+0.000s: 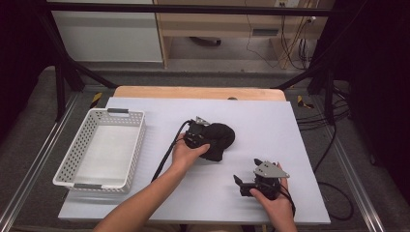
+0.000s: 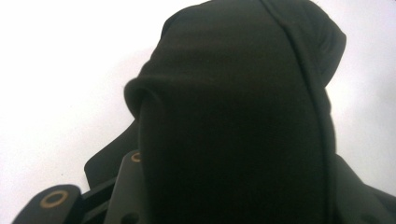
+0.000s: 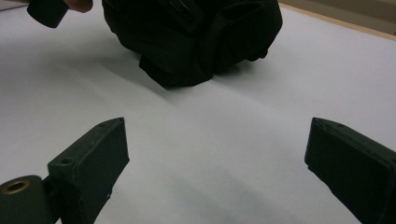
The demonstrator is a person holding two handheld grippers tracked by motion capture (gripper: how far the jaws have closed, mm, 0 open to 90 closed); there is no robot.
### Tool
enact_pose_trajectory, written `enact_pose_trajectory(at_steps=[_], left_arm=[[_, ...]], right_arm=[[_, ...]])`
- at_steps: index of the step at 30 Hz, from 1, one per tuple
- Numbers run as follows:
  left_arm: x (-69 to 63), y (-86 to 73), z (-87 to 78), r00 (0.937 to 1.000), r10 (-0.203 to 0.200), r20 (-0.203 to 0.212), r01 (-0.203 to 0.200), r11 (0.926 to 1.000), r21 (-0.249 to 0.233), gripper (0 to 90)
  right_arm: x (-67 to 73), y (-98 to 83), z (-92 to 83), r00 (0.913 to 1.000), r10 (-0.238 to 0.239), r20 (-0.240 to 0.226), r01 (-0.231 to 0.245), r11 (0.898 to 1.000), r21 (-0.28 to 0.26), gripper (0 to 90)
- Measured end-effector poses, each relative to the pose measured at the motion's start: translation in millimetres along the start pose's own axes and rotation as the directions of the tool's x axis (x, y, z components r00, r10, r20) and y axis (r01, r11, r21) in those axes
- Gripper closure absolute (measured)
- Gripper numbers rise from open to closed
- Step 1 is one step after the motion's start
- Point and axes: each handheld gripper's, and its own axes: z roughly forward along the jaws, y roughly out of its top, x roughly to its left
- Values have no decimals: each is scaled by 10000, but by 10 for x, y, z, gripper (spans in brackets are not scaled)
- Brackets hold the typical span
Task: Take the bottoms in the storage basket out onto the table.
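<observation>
A white sheet (image 1: 270,130) covers most of the wooden table (image 1: 145,92), whose bare edge shows along the far side. On the sheet's left side stands a white perforated plastic basket (image 1: 138,145), well apart from both grippers. Near the middle of the sheet lies a crumpled black cloth garment (image 1: 223,137), a dark bundle resting on the white surface. The left gripper (image 1: 205,137) is pushed into the garment's left side, and in the left gripper view the black fabric (image 2: 233,116) is bunched right between its jaws, which are clamped together on it. The right gripper (image 1: 245,182) rests lower on the sheet, to the right of and apart from the garment (image 3: 196,42); its jaws stand wide apart over bare sheet, with nothing between them.
</observation>
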Motion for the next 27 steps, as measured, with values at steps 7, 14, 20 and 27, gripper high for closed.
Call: enact_pose_trajectory(at_steps=[7,14,20,27], left_arm=[[8,-46,-5,9999,76,99,-76,10000,-23,552],[4,-55,-13,9997,208,138,-209,9997,111,554],[-9,-76,-18,9996,250,145,-251,9996,94,550],[-16,-91,-22,9995,278,127,-278,9996,45,534]], right_arm=[[7,8,20,10000,-67,-58,67,10000,54,65],[7,5,26,9999,-74,-74,75,10000,60,65],[11,6,32,9999,-86,-118,87,9999,75,65],[9,5,28,9999,-106,-89,107,9999,88,65]])
